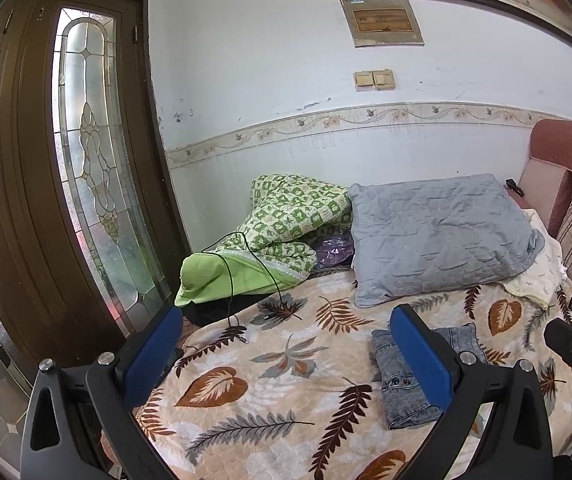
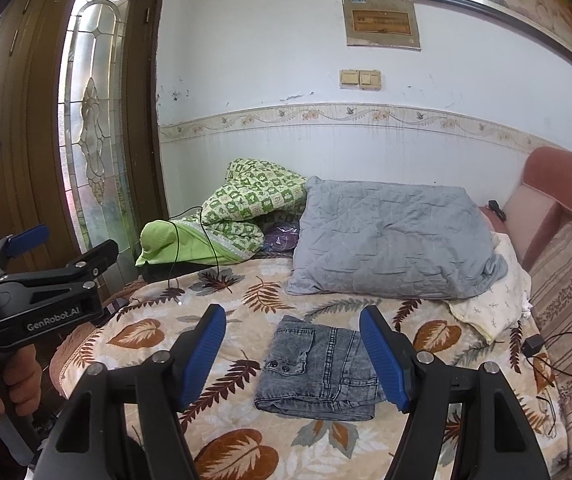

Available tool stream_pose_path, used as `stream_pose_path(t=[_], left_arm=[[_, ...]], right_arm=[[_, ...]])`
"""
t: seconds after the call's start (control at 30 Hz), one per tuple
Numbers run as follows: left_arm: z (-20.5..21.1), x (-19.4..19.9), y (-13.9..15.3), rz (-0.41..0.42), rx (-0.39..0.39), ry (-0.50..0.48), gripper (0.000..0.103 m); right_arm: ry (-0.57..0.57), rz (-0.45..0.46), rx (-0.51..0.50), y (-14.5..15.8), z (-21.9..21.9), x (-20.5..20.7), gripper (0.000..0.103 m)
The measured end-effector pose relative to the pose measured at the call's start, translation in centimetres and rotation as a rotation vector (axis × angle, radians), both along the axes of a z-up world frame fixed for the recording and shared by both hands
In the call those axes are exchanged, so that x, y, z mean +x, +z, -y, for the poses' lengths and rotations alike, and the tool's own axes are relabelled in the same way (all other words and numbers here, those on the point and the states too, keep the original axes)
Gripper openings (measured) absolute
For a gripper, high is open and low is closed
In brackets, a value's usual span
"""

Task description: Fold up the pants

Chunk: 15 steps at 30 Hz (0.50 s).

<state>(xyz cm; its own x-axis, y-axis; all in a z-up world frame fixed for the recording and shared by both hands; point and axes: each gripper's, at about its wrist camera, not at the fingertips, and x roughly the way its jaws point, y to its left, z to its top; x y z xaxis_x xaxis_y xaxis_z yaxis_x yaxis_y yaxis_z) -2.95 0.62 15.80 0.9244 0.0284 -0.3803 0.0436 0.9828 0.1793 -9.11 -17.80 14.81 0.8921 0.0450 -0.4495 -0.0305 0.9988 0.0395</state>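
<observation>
The pants, a pair of grey-blue acid-washed denim jeans (image 2: 320, 368), lie on the bed's leaf-patterned beige blanket (image 2: 245, 408), already folded into a compact, roughly square packet with two dark snap buttons showing on the left flap. Denim like this looks fairly heavy and stiff for cloth: it should hold a crease and not slide much on the fuzzy blanket, yet the stacked layers may shift against each other if only the top one is pinched. The safest hold seems to be at the thick folded edge nearest the camera, or at both side edges at once, taking every layer.

The right gripper (image 2: 292, 352) hovers over the packet, its blue-padded fingers (image 2: 203, 354) spread wide to either side and touching nothing. The left gripper (image 1: 286, 356) is off to the left with its fingers equally wide and empty; the jeans sit by its right finger.

Open blanket lies left of and in front of the packet. Behind it, near the wall, a grey quilted pillow (image 2: 394, 240) and a green patterned quilt (image 2: 245, 204) crowd the bed, a black cable (image 1: 241, 280) trails across the blanket's left side, and another cable with a small adapter (image 2: 533, 345) lies on the right.
</observation>
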Motion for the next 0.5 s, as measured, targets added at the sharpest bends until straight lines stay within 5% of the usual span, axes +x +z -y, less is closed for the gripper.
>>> stream_pose_path(t=[0.5], left_arm=[[3.9, 2.1, -1.4, -0.023, 0.014, -0.077, 0.103]], right_arm=[[-0.027, -0.055, 0.013, -2.6, 2.9, 2.4, 0.073]])
